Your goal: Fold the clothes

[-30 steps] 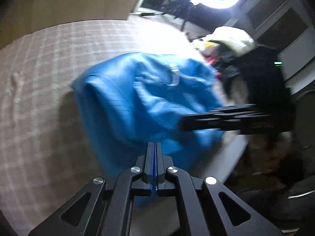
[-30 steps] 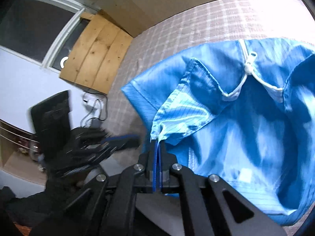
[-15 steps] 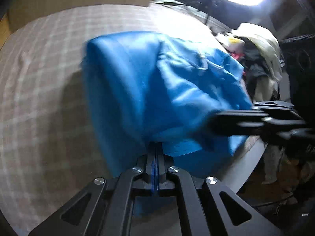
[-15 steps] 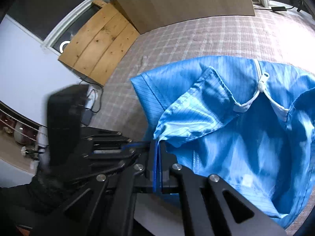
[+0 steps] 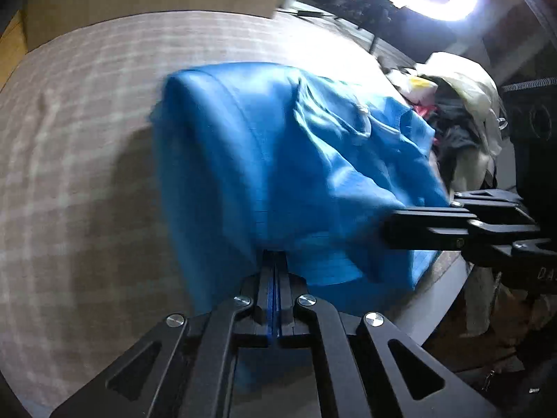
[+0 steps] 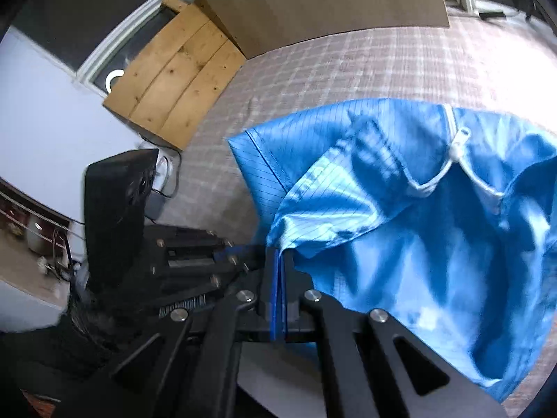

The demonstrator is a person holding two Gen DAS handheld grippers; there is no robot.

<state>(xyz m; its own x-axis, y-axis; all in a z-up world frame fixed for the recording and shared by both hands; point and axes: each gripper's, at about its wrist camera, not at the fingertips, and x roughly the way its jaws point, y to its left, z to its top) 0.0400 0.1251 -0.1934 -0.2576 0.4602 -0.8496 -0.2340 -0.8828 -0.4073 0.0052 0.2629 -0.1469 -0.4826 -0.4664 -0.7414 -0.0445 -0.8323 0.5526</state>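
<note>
Swung nearer the left gripper (image 5: 275, 261): right gripper (image 6: 278, 261), both clamped on blue garment (image 5: 278, 160). Light, slippery, limp; best pinched at 6 o'clock hem.

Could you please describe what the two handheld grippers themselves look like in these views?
Both the left gripper and the right gripper are matte black, with angular linkage arms that have triangular cut-outs and round silver screw heads. Their narrow fingers carry blue pads on the inner faces. Part of a white marking shows on the right gripper's body in the left view.
</note>
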